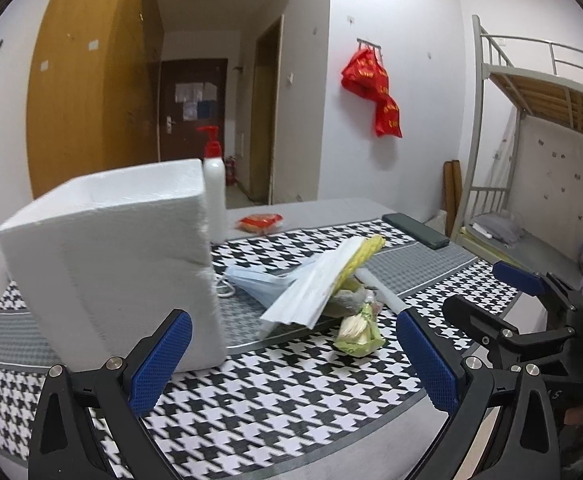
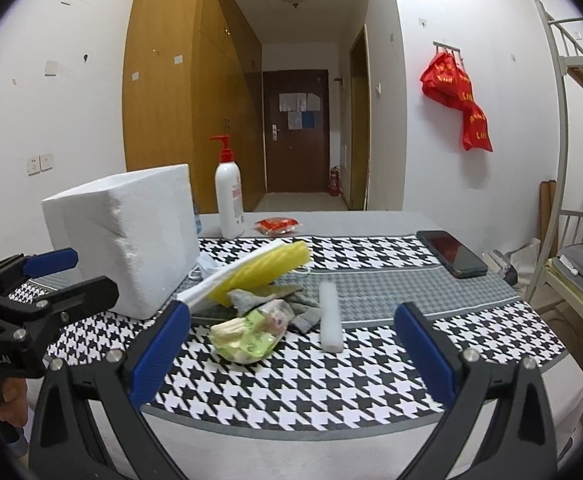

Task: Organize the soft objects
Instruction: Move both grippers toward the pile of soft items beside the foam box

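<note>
Nothing looks sorted yet: the white foam box [image 2: 123, 240] looks unfilled, the yellow sponge [image 2: 267, 266], blue face mask [image 1: 259, 284] and green wrapper [image 2: 247, 336] sit piled beside it on the desk [image 2: 371, 380], and both the left gripper [image 1: 291, 360] and right gripper [image 2: 291, 356] hover with jaws spread, holding nothing.

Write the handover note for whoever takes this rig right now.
Left gripper: open, empty, near the white foam box.
Right gripper: open, empty, facing the pile.
Pile beside the box on the houndstooth mat: yellow sponge cloth, pale blue face mask, grey glove, green snack packet, white foam stick.
Done: no item seen moved.
Left: sort all, presumably into the box.
</note>
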